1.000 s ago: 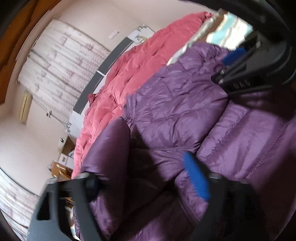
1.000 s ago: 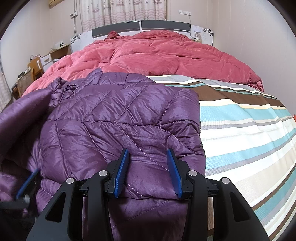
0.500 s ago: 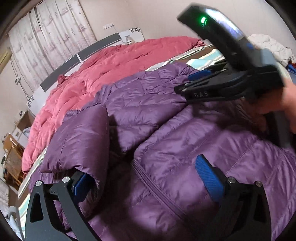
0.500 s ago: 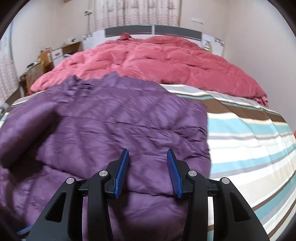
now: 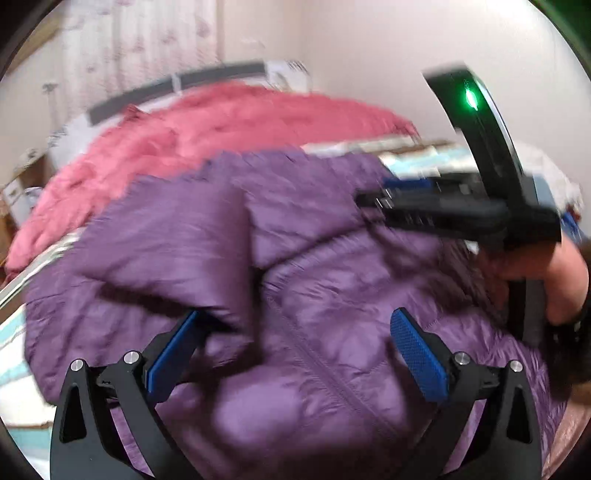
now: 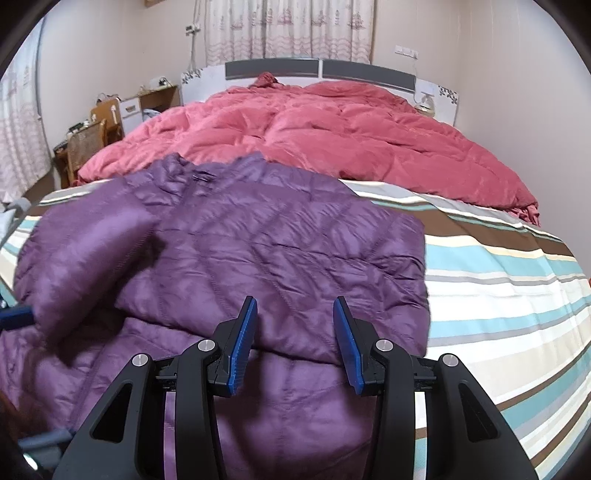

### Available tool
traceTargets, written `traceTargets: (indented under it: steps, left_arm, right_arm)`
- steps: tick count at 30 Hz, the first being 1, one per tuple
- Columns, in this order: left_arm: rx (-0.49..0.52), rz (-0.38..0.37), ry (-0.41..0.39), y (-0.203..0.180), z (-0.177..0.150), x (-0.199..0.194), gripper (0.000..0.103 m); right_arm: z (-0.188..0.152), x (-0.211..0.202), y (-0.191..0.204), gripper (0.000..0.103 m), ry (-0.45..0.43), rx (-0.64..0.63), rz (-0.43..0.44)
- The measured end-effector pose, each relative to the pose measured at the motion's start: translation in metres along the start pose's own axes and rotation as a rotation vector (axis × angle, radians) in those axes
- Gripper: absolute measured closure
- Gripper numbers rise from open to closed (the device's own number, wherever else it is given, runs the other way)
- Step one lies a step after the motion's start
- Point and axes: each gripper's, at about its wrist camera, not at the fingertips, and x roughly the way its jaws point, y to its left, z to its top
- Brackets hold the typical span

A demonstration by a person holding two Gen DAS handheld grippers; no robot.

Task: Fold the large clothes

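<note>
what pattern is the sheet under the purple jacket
Horizontal stripes in teal, white, brown, grey and beige on the bed sheet, clearest in the right wrist view.

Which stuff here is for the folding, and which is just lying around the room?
For the folding:
- purple puffer jacket
- left gripper, jaws wide open
- right gripper, jaws apart, gripping nothing

Just lying about:
- pink duvet
- striped bedsheet under the jacket
- headboard
- curtains
- bedside desk and chair
</note>
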Motion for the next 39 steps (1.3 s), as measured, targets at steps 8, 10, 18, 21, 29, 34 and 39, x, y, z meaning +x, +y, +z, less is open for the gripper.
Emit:
traceTargets:
  steps: [8, 10, 18, 21, 29, 34, 39]
  left_arm:
    - [-0.353, 0.407, -0.141, 0.078, -0.036, -0.054, 0.002]
    - [-0.485, 0.469, -0.098, 0.108, -0.049, -0.055, 0.002]
    - [-0.638, 0.485, 0.109, 0.164, -0.071, -0.017, 0.021]
    - [-0.636, 0.485, 0.121, 0.168, -0.071, -0.011, 0.023]
    - [-0.683, 0.441, 0.13, 0.17, -0.076, -0.007, 0.022]
    - [-0.653, 0.474, 0.096, 0.165, -0.066, -0.014, 0.022]
    - [-0.629, 0.51, 0.087, 0.166, -0.053, -0.011, 0.024]
  right_arm:
    - [0.008, -0.036, 0.056, 0.035, -0.074, -0.059, 0.192]
    - [0.009, -0.044, 0.08, 0.034, -0.097, -0.094, 0.235]
    - [0.004, -0.023, 0.164, 0.036, -0.048, -0.282, 0.207]
    - [0.009, -0.009, 0.159, 0.044, -0.044, -0.246, 0.162]
    - [0.013, -0.009, 0.078, 0.046, -0.048, 0.103, 0.214]
    - [-0.006, -0.009, 0.047, 0.046, -0.002, 0.265, 0.301]
    - [-0.013, -0.01, 0.018, 0.045, 0.008, 0.416, 0.398]
